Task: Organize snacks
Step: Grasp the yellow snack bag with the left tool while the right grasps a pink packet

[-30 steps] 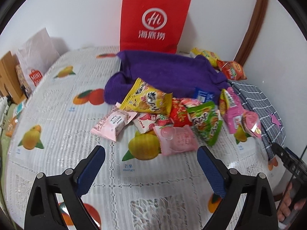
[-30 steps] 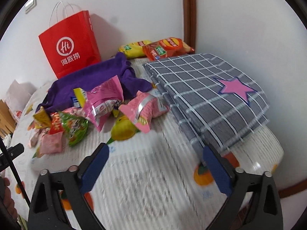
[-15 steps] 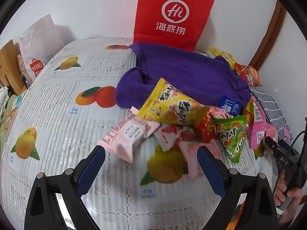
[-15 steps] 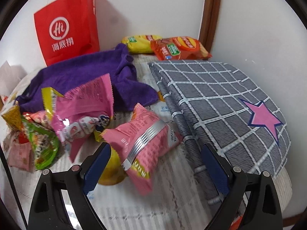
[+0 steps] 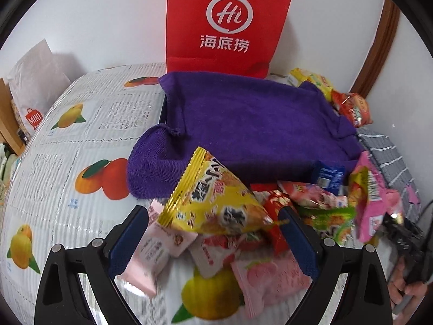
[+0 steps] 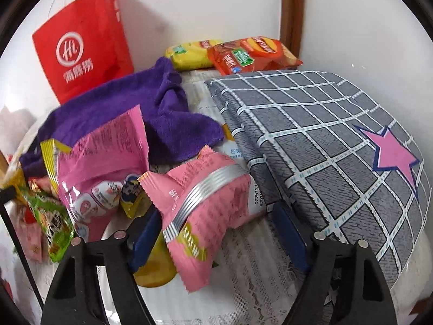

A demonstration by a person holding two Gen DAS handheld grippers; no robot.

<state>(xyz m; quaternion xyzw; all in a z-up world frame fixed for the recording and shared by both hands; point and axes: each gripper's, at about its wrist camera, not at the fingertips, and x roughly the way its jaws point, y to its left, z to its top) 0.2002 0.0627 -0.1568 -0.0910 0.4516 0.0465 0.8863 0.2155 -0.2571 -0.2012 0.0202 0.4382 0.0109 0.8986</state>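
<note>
A pile of snack packets lies on the fruit-print tablecloth (image 5: 81, 140). My left gripper (image 5: 213, 241) is open, its fingers on either side of a yellow packet (image 5: 213, 203), with a pale pink packet (image 5: 154, 254) by the left finger. My right gripper (image 6: 216, 233) is open around a pink packet with a silver band (image 6: 205, 197). A larger pink packet (image 6: 102, 162) stands to its left. A green packet (image 6: 48, 224) lies further left.
A purple towel (image 5: 251, 124) lies behind the pile. A red paper bag (image 5: 230, 21) stands against the wall. Yellow and red chip bags (image 6: 238, 54) lie at the back. A grey checked cushion with a pink star (image 6: 338, 140) lies on the right.
Both grippers have moved forward and down into the snack pile. The left now brackets the yellow packet, the right the pink banded packet. Both stay open.
</note>
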